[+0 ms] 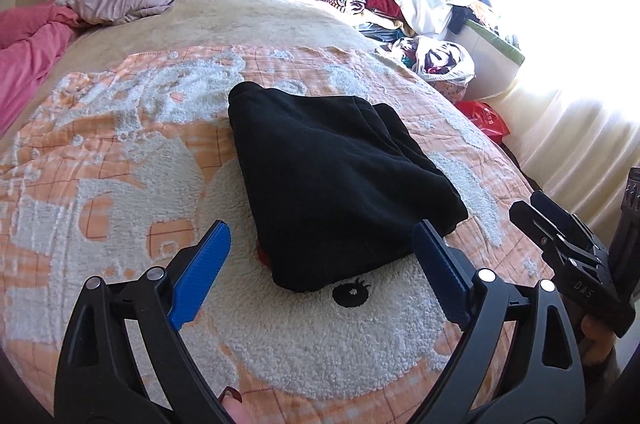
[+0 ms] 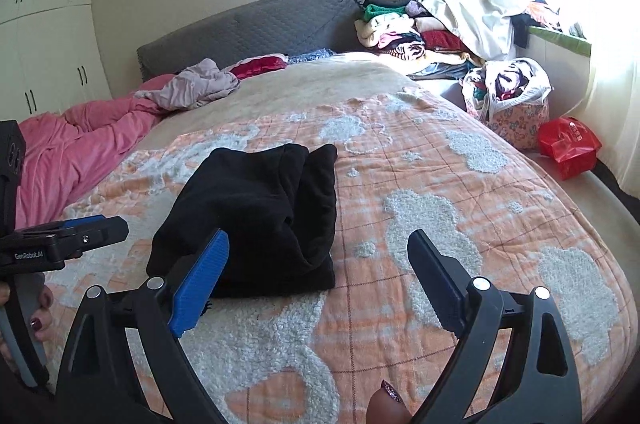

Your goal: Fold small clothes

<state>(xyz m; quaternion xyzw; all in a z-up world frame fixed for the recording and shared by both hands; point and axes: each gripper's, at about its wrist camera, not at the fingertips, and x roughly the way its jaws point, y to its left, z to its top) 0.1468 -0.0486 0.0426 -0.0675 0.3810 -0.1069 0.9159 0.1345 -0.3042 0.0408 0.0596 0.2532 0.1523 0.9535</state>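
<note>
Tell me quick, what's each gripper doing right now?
Left gripper: open, holding nothing; the folded black garment lies ahead of it.
Right gripper: open, holding nothing.

Ahead of the left gripper (image 1: 322, 264), whose jaws stand wide, the folded black garment (image 1: 336, 180) blocks the way. Bare blanket (image 2: 460, 204) lies free ahead of the right gripper (image 2: 318, 276). Far beyond, a clothes pile (image 2: 404, 28) and pink quilt (image 2: 80, 152) crowd the bed's edges.

Matt black fleece garment (image 1: 340, 180), nubbly blanket (image 1: 120, 160)
</note>
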